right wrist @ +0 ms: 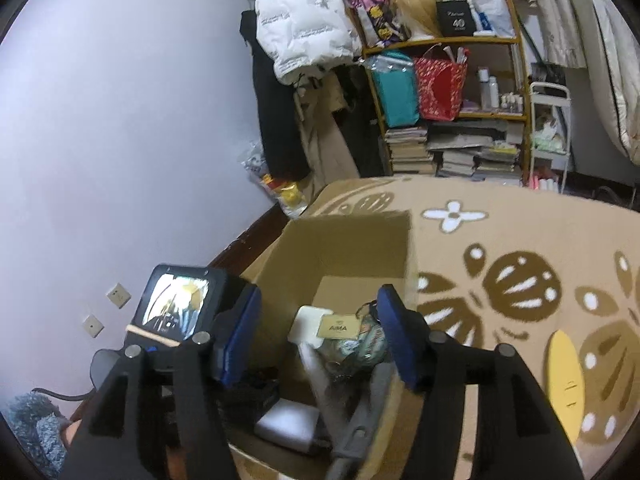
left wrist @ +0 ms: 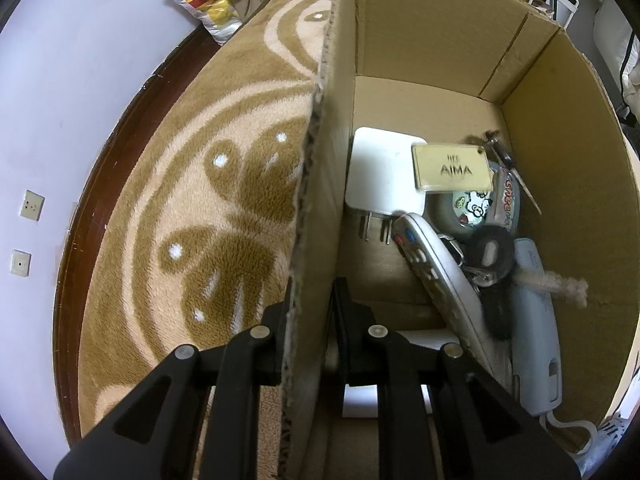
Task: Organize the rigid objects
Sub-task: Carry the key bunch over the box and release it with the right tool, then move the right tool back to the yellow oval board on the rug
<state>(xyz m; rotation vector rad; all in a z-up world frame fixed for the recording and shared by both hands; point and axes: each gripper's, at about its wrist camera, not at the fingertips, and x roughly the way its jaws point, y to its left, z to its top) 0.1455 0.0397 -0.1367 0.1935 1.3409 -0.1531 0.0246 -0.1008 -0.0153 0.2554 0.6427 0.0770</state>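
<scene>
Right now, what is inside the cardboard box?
Inside the cardboard box: a white charger, gold AIMA tag, silver remote, keys and a grey-blue handset. Whatever lies beneath this pile is covered.

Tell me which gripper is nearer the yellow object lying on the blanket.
Right. The right gripper hovers open over the box, beside the yellow object; the left gripper clamps the box's far wall.

Box on blanket; inside: charger at 11 o'clock, tag on it, remote at 6, stapler at 4.
</scene>
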